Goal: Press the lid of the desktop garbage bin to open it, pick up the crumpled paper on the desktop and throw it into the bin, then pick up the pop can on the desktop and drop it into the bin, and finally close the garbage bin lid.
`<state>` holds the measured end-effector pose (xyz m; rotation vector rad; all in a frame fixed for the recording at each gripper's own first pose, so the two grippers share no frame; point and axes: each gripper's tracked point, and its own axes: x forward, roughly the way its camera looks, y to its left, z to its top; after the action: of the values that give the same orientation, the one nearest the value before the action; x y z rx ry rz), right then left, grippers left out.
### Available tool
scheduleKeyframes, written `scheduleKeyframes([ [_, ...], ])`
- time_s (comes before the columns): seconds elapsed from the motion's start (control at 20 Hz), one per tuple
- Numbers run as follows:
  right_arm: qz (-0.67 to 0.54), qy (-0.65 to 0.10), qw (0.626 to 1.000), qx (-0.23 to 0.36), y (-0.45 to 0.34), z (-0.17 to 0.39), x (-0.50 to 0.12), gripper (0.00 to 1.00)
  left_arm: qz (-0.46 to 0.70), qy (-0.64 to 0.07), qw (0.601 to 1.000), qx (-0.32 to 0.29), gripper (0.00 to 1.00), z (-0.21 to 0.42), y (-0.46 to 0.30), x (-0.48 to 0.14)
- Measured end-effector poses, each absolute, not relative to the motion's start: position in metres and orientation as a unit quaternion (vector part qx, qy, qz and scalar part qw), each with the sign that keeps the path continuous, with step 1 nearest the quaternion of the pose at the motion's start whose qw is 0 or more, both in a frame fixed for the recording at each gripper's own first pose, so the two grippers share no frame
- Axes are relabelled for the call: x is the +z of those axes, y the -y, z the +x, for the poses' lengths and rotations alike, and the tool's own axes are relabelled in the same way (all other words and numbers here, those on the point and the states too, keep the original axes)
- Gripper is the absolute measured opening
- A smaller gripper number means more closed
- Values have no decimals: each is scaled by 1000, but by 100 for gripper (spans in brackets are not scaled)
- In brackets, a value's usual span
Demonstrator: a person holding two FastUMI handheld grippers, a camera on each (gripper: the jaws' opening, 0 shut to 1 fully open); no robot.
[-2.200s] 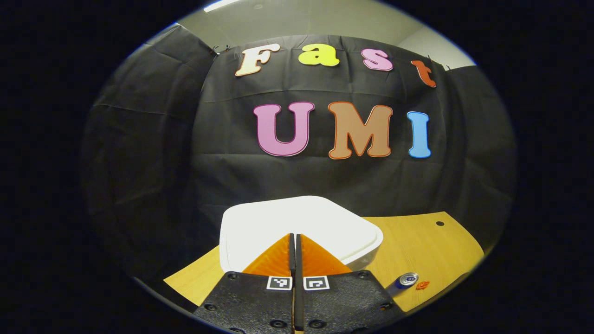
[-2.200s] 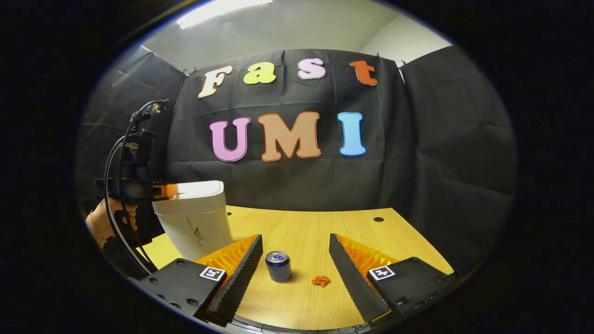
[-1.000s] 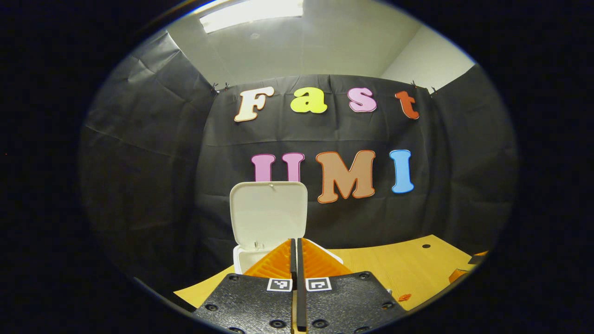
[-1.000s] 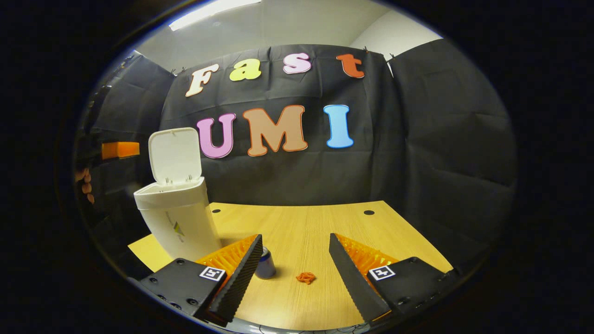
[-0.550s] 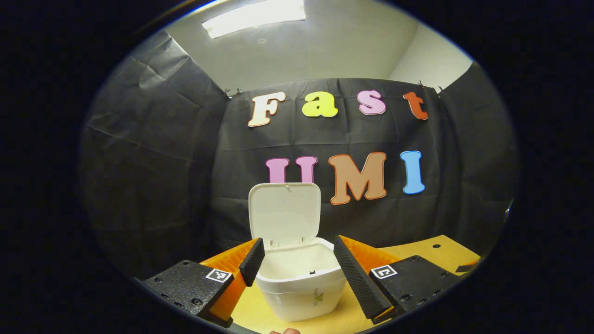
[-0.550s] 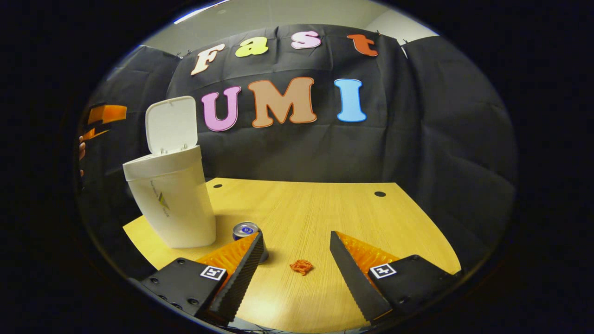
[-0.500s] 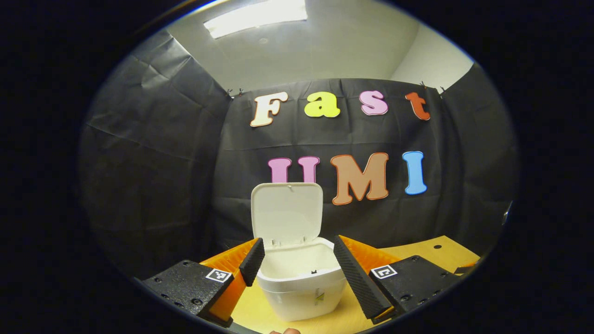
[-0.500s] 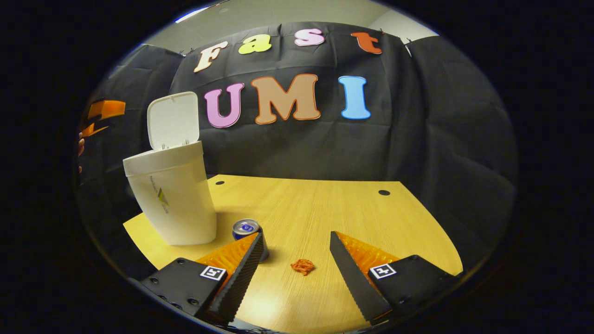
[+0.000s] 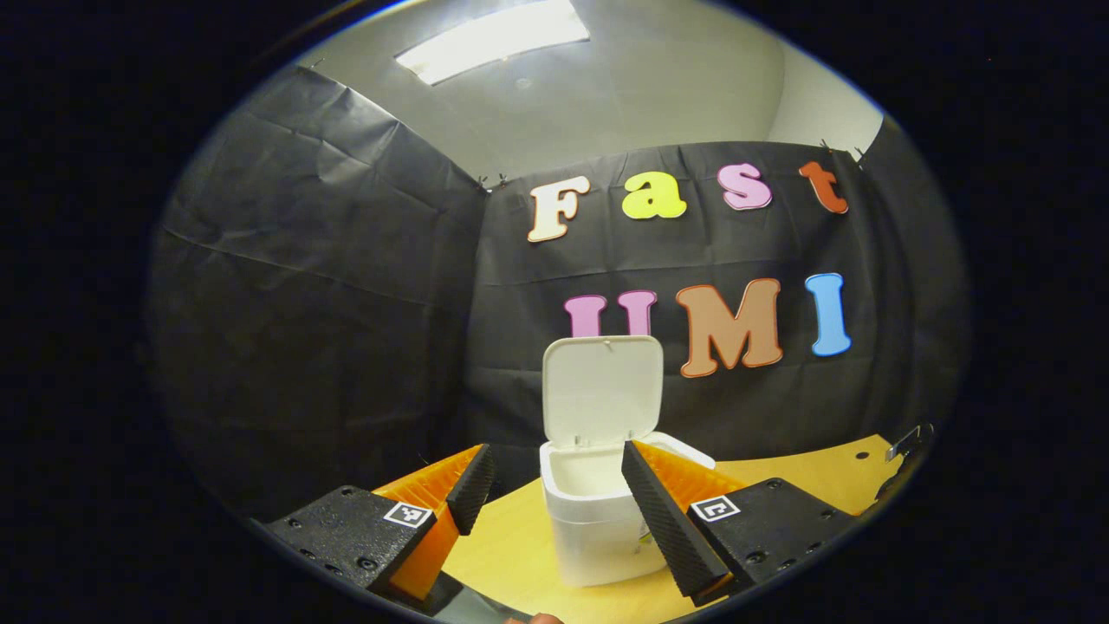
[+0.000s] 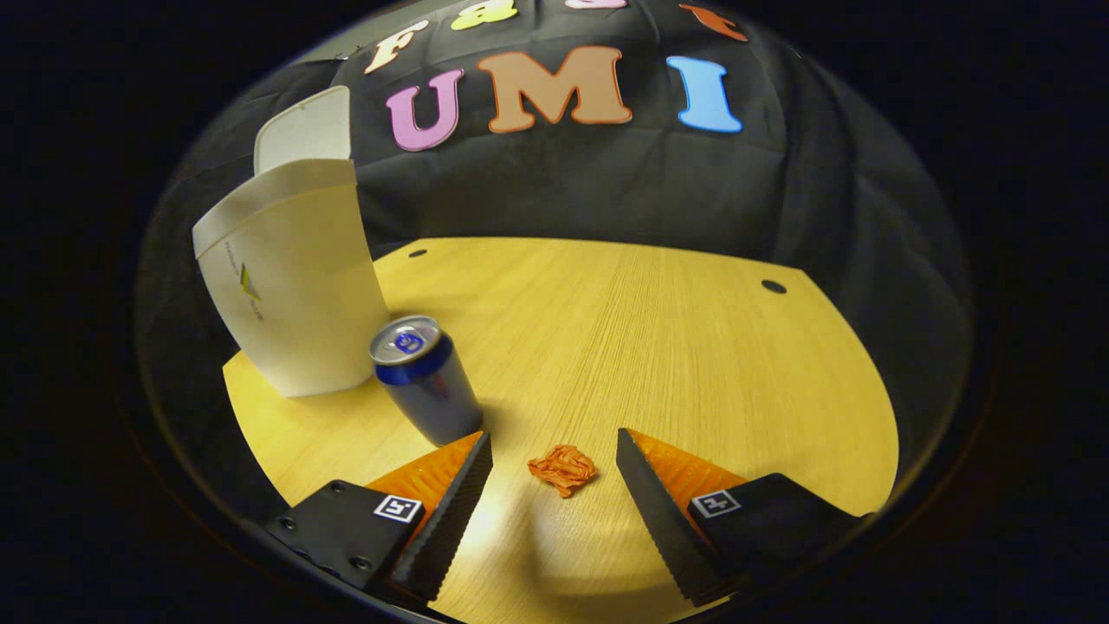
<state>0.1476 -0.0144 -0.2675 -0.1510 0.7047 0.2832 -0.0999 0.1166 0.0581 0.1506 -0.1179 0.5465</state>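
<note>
Hovering spread-fingered over the table (image 10: 658, 329), the right tool (image 10: 554, 459) brackets the crumpled paper (image 10: 562, 469) beside the pop can (image 10: 424, 379); the left tool (image 9: 554, 472), also spread, faces the open-lidded garbage bin (image 9: 598, 511).

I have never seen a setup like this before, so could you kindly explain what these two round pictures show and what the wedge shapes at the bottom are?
There is no robot here: a person holds a two-finger gripper in each hand, and each gripper carries a fisheye camera looking along its own fingers, the wedges you noticed. The left gripper view shows the left gripper, open and holding nothing, facing a white bin whose lid stands raised. The right gripper view looks down on a wooden table. The right gripper is open, with the crumpled paper lying on the table between its fingertips, not yet gripped. The pop can stands upright beside the bin.
</note>
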Motion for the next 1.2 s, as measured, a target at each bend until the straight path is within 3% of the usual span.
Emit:
scheduleKeyframes([
  [0.15,-75,-398,905,129,23,160,-289,93,73,50,950,300,92,-116,-125,55],
  [0.25,-73,-418,897,126,25,162,-295,83,69,47,945,316,92,-125,-130,51],
  [0.35,-67,-437,889,121,23,164,-305,67,68,40,942,325,92,-130,-134,46],
  [0.4,-64,-445,885,122,22,162,-309,54,67,38,941,328,92,-132,-135,45],
  [0.65,-62,-440,888,120,23,164,-301,30,54,33,945,321,93,-130,-137,38],
  [0.85,-56,-404,903,137,16,170,-257,29,56,29,949,308,92,-126,-141,34],
  [1.2,-28,-294,927,233,-60,167,-90,29,48,13,958,283,93,-116,-154,21],
])
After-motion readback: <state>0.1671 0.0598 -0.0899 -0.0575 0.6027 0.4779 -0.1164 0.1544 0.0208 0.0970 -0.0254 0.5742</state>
